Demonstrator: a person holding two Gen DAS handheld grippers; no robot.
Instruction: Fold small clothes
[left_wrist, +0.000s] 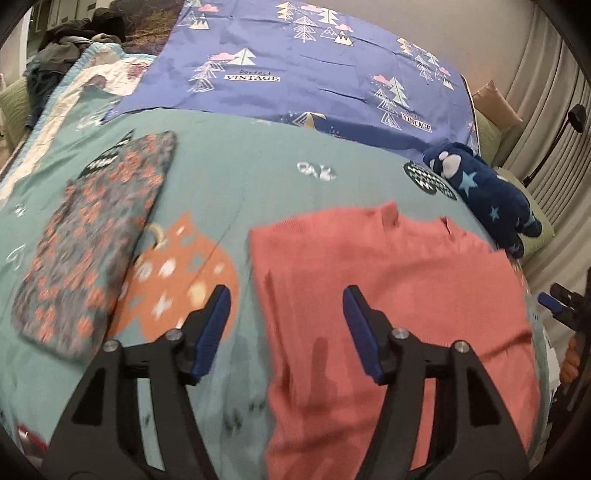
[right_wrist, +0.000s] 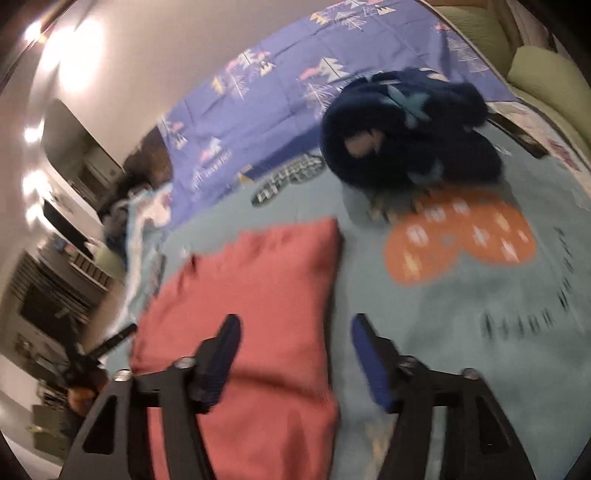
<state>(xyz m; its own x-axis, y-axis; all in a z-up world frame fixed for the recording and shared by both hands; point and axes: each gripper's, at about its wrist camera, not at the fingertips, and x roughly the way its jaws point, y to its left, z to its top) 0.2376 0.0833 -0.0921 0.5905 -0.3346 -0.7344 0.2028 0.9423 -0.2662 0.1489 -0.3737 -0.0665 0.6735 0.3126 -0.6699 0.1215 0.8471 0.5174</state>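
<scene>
While both tools hover above the teal bedspread, the floral folded garment lies at frame left, out of play. Left gripper: jaws apart, empty, straddling the left edge of the coral top, which runs long axis up-frame. Right gripper: jaws apart, empty, over that top's right edge. Each hand looks equally near its side. Navy starred fleece waits upper right.

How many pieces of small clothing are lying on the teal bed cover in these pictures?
3. A folded floral piece lies at the left, a coral-pink garment in the middle before both grippers, and a navy star-patterned fleece item bunched at the right. More may be hidden out of view.
</scene>
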